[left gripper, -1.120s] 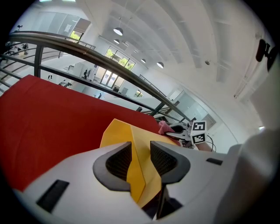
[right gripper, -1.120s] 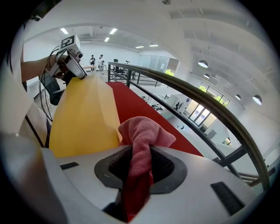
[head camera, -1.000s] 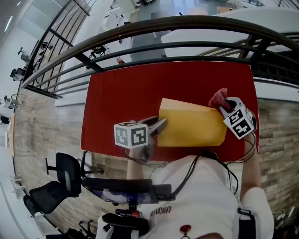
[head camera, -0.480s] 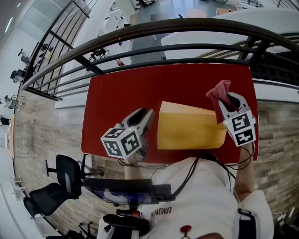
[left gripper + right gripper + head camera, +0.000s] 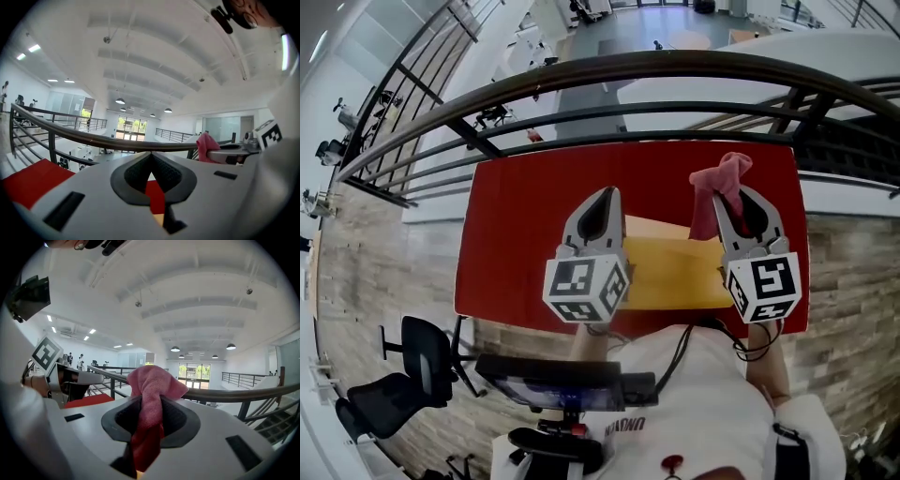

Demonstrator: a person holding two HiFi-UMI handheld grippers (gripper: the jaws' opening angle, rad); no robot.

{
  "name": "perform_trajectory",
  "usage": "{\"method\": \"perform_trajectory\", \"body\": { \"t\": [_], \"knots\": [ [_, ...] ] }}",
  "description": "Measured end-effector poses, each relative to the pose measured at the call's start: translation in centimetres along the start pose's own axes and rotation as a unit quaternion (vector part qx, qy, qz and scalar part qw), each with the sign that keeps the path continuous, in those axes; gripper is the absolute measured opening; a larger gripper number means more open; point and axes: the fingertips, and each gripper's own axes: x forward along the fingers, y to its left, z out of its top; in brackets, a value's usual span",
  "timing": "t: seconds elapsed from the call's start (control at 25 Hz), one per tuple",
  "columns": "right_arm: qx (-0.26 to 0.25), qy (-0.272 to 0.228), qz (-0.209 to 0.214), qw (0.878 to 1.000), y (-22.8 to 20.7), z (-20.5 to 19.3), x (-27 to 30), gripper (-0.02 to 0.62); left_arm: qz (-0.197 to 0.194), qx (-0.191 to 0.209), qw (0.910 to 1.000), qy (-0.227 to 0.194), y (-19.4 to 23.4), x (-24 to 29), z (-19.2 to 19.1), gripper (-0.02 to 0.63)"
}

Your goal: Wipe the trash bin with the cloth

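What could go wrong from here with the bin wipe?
1. The yellow rectangular trash bin lies on its side on the red table, unheld: the left gripper has just closed on nothing, above it. A wipe could shove it off the near edge.
2. The pink cloth is pinched in the right gripper by one narrow fold; it may pull out.

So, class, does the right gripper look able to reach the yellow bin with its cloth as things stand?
Probably yes. The right gripper, jaws shut on the pink cloth, hangs above the yellow bin on the red table, with nothing between them.
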Motion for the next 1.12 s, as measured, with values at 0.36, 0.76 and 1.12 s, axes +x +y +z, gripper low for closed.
{"method": "perform_trajectory", "body": {
  "t": [0.36,0.76,1.12],
  "knots": [
    [-0.016,0.014,-0.005,1.0,0.0,-0.7,0.3,0.1,-0.018,0.024,0.9992,0.027,-1.5,2.9,-2.2,0.003],
    [-0.028,0.021,-0.008,0.999,0.0,-0.8,0.3,0.1,-0.021,0.018,0.9983,0.051,-1.8,2.8,-3.2,0.003],
    [-0.029,0.021,-0.013,0.999,0.0,-0.5,0.0,0.1,-0.021,0.019,0.9975,0.065,-1.8,2.6,-3.5,0.003]
  ]
}}
